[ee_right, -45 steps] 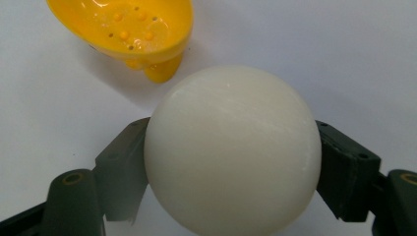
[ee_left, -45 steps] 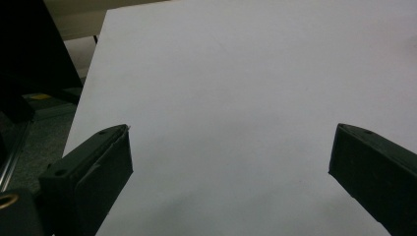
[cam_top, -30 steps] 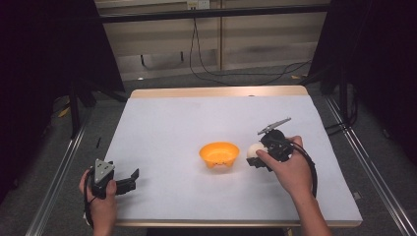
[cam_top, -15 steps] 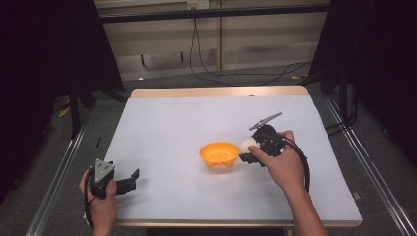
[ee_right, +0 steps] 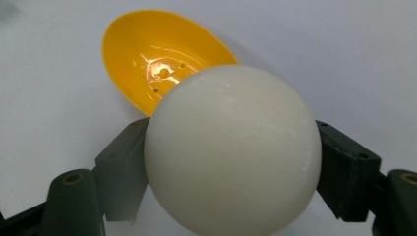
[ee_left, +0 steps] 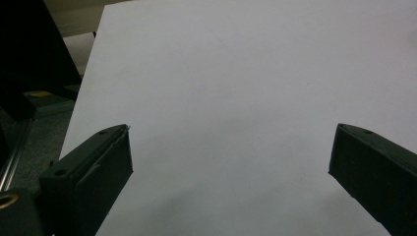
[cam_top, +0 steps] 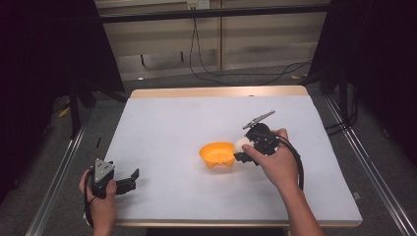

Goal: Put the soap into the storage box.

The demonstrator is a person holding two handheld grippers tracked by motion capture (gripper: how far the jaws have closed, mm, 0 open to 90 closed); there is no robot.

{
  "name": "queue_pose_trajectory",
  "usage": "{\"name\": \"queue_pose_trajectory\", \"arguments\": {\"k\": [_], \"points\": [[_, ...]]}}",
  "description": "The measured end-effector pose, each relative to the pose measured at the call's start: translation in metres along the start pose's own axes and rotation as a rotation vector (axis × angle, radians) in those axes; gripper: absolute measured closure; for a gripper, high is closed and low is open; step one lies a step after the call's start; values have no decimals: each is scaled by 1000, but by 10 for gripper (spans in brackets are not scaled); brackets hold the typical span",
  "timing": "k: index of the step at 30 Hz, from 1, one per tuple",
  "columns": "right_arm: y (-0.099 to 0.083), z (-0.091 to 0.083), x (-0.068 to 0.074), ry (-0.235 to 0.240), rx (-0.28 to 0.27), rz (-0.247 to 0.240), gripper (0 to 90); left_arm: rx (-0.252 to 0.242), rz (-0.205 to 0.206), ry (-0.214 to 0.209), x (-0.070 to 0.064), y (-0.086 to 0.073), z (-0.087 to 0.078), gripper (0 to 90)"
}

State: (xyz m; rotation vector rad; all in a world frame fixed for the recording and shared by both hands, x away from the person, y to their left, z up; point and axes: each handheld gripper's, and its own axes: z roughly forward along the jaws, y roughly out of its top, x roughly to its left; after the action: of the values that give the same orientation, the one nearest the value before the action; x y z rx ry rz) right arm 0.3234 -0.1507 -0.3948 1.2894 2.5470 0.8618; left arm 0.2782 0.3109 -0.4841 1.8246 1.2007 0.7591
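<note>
Left claw (cam_top: pixel 129 180) sits parked by the near left corner of the bench (cam_top: pixel 162 123), jaws spread wide, nothing between them. In the left gripper view it looks out over bare white surface. Reads as idle, kept out of the way while the other side works.

Right claw (cam_top: pixel 241 151) is clamped on a white ball (cam_top: pixel 240 144), one jaw on each side at roughly the ball's widest part. That grip looks secure: the right gripper view has the ball (ee_right: pixel 233 150) seated squarely between both black pads, no visible tilt or slip.

The ball is held above the bench, just beside the right rim of the orange bowl (cam_top: pixel 217 154), which stands a little right of centre, toward the near half. From the right gripper view the bowl (ee_right: pixel 157 61) lies directly beyond the ball, open side up and empty.

My read: the ball is being carried to the bowl for a drop-in. It isn't over the opening yet; it needs a short move toward the bowl's middle before release. Can't tell whether ball and rim touch.
</note>
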Motion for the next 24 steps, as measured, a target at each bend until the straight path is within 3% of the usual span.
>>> {"name": "queue_pose_trajectory", "arguments": {"k": [24], "points": [[29, 19, 15, 44, 15, -24, 241, 3, -9, -6, 1, 0, 1, 24]]}}
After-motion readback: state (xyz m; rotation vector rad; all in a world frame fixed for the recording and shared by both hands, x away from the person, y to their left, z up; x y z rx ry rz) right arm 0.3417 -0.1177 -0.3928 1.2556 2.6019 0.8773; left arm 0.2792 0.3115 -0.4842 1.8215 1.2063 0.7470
